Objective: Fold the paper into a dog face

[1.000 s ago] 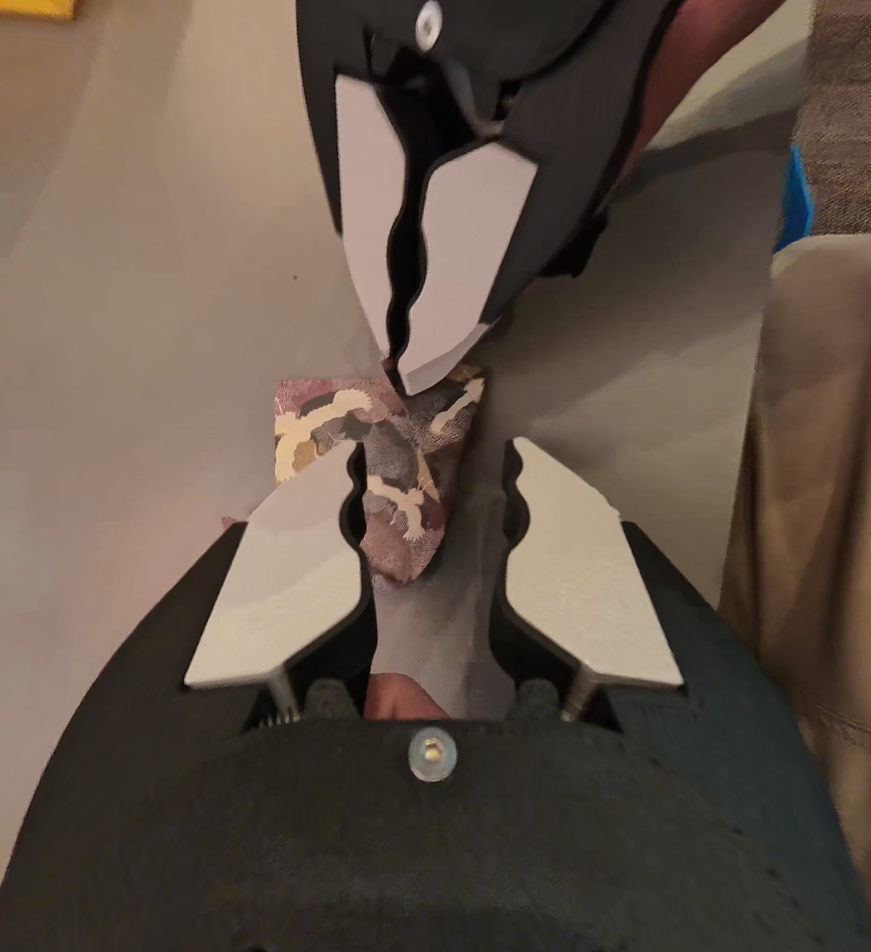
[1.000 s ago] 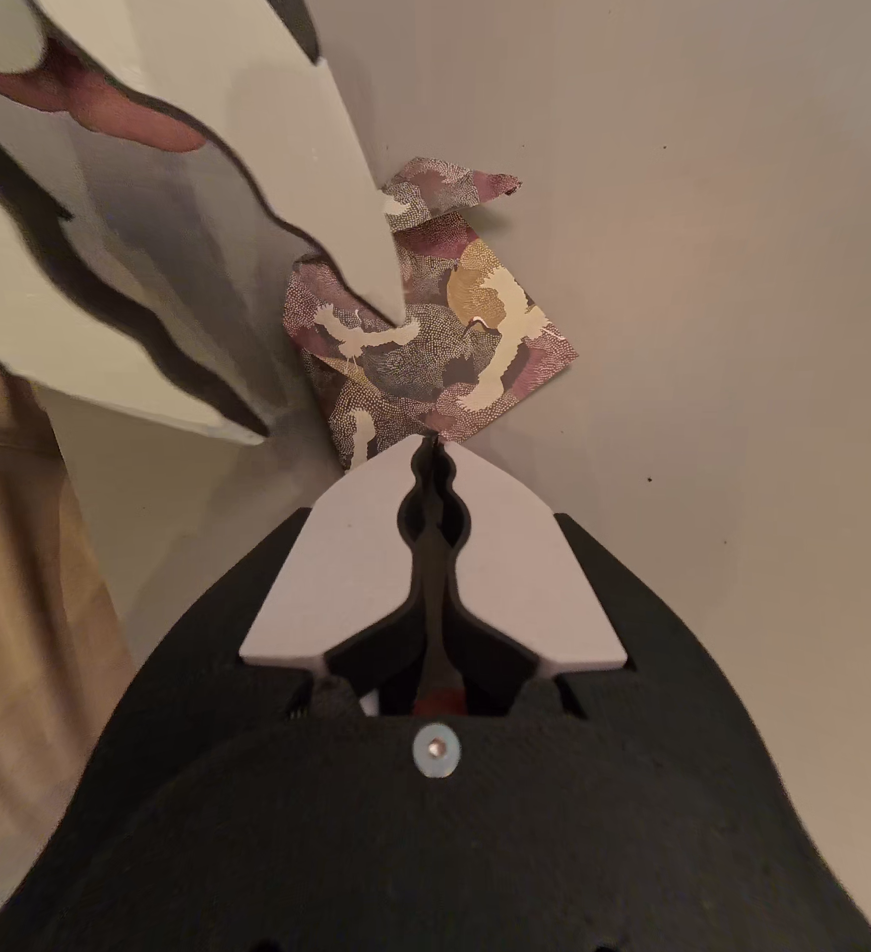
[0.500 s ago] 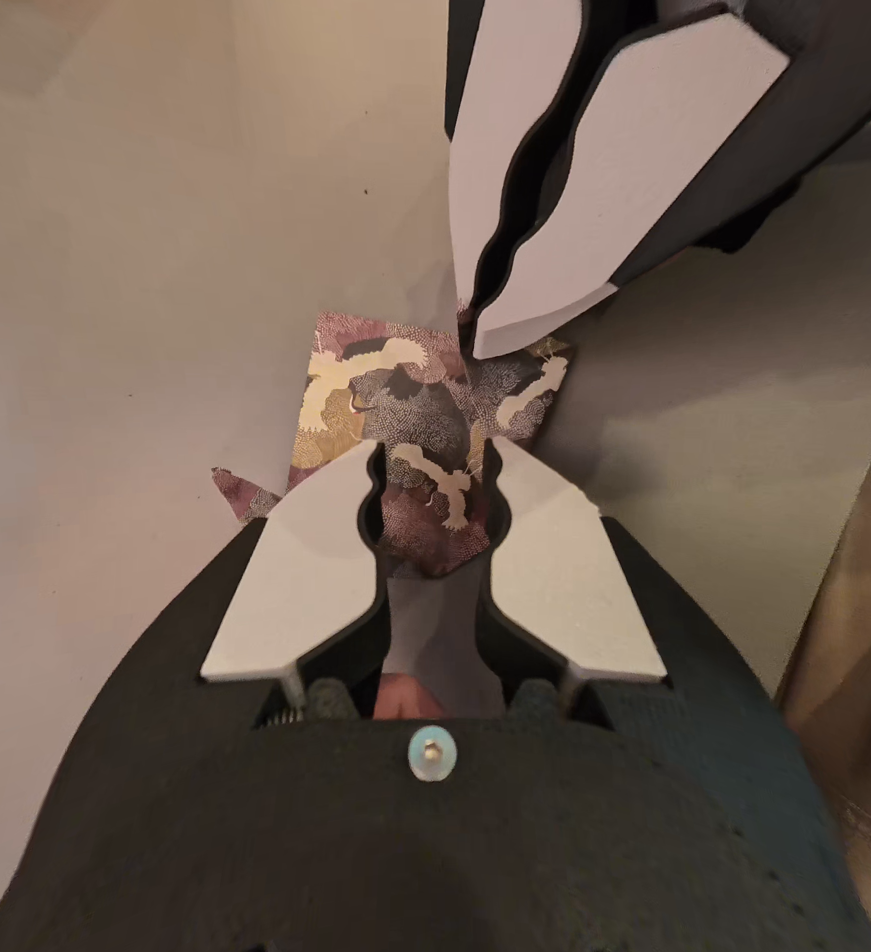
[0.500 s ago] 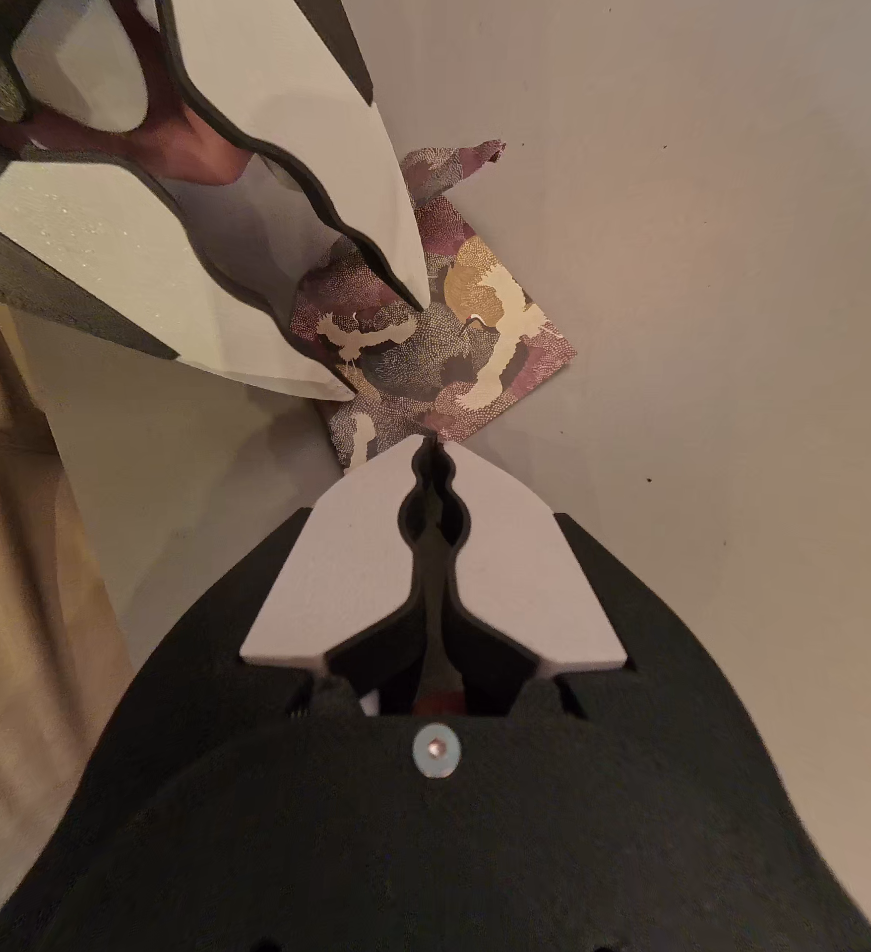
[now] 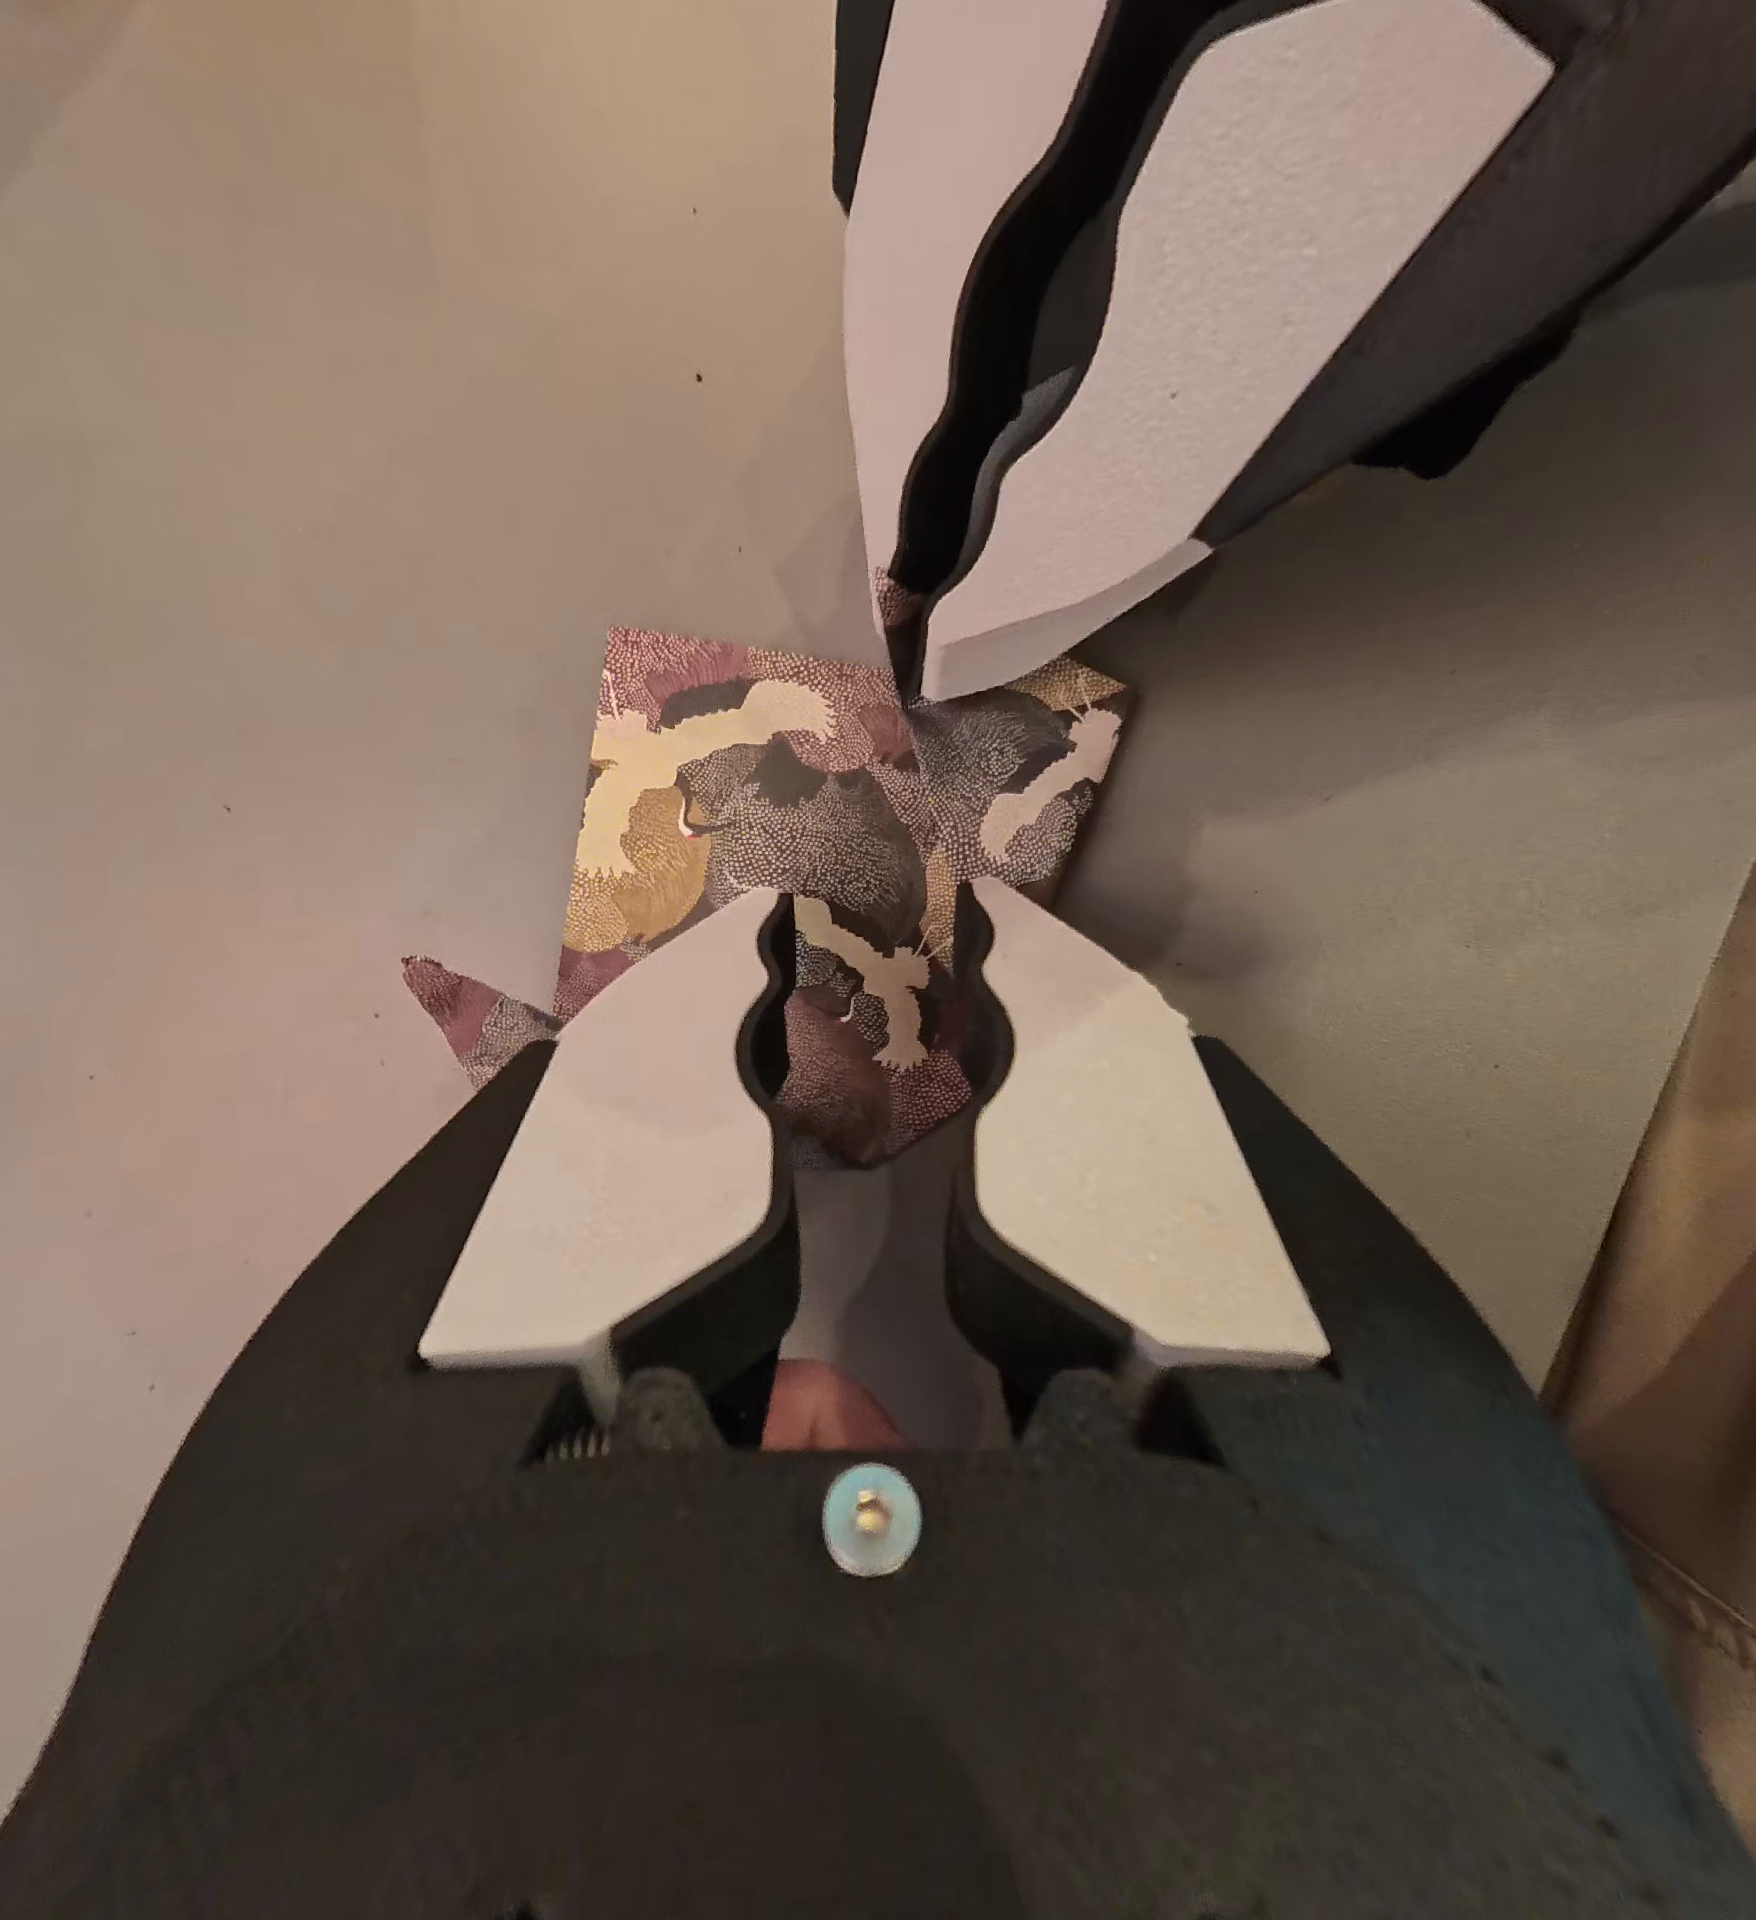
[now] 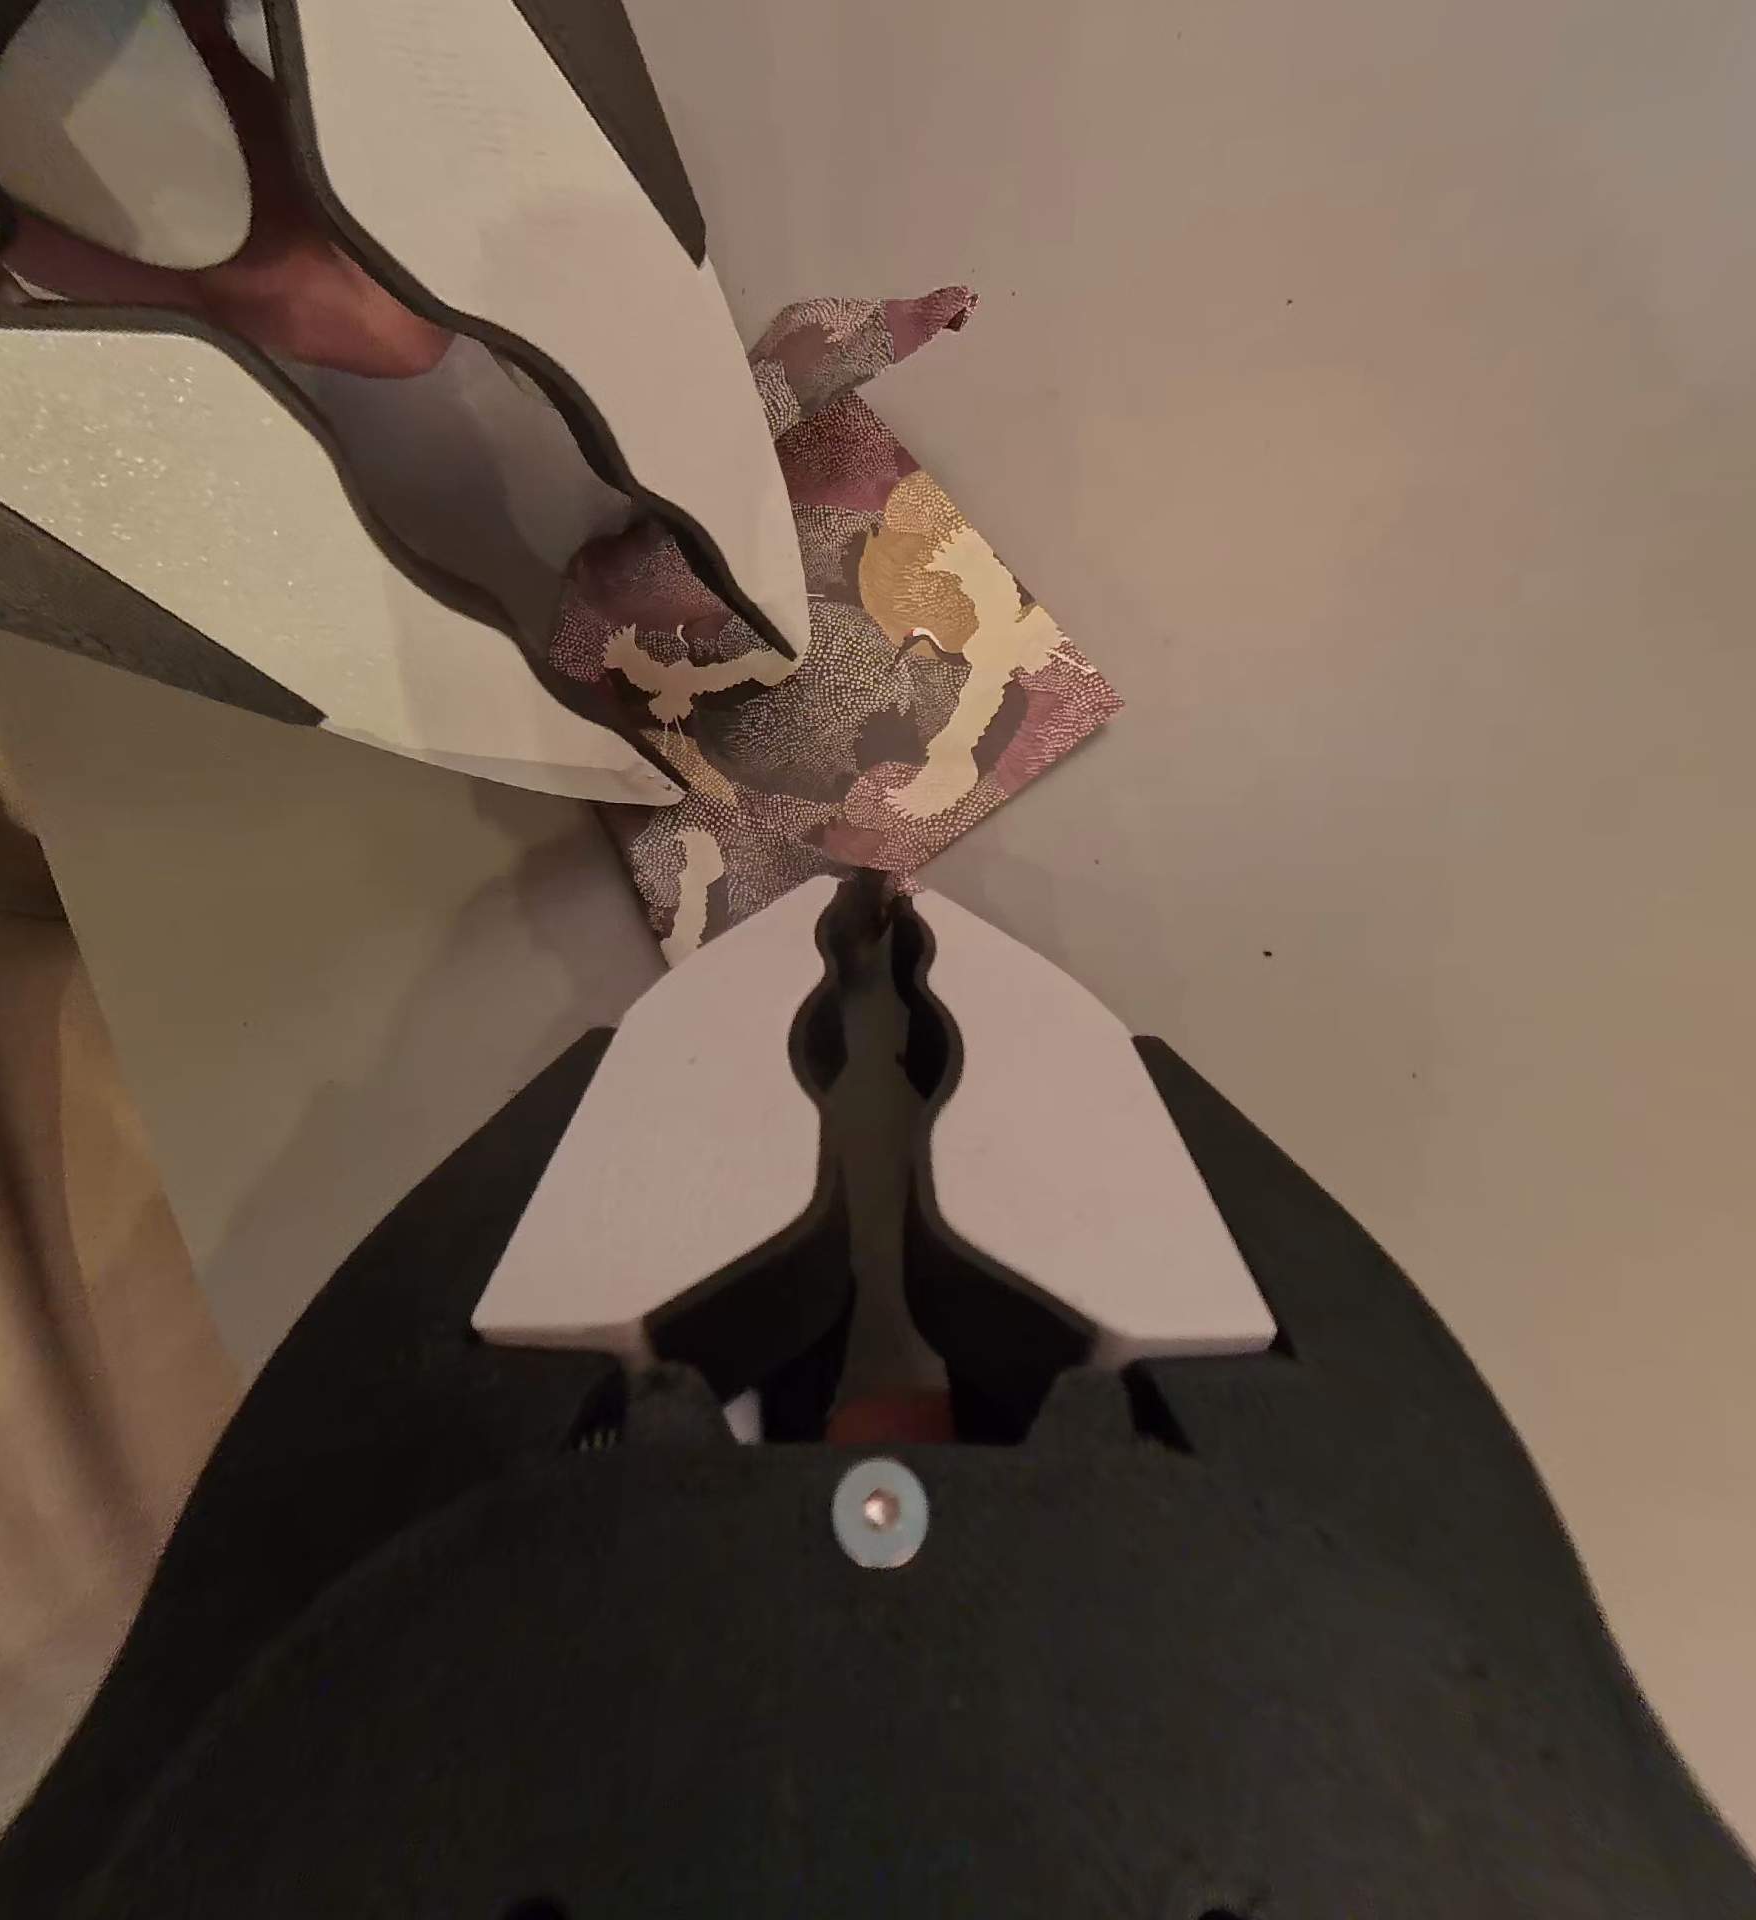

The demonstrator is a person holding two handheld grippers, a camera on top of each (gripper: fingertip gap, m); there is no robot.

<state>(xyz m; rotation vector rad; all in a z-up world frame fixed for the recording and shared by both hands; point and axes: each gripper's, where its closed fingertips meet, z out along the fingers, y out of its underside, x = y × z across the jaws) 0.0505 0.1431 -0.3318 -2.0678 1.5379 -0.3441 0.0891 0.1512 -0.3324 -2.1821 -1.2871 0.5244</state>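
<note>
Left gripper (image 5: 879,914): seen at 6 o'clock in the left wrist view, its jaws held apart over the near corner of the paper; nothing is clamped between them.
Paper (image 5: 801,821): a folded patterned sheet, printed with purple, grey and gold dots and pale birds, is laid on the surface just beyond the left jaws, toward 12 o'clock.
Loose flap (image 5: 458,1003): a small pointed piece of the same paper is seen sticking out at 9 o'clock of the left jaws.
Right gripper (image 6: 869,883): at 6 o'clock in the right wrist view; its jaws are brought together and a corner of the paper (image 6: 915,707) is pinched at their tips.
Right gripper, far sighting (image 5: 910,644): reached in from 1 o'clock, tips closed on the far corner of the sheet.
Surface (image 5: 282,520): plain and pale, spread toward 11 o'clock.
Fabric (image 5: 1736,1143): tan cloth is seen along the 3 o'clock edge.
</note>
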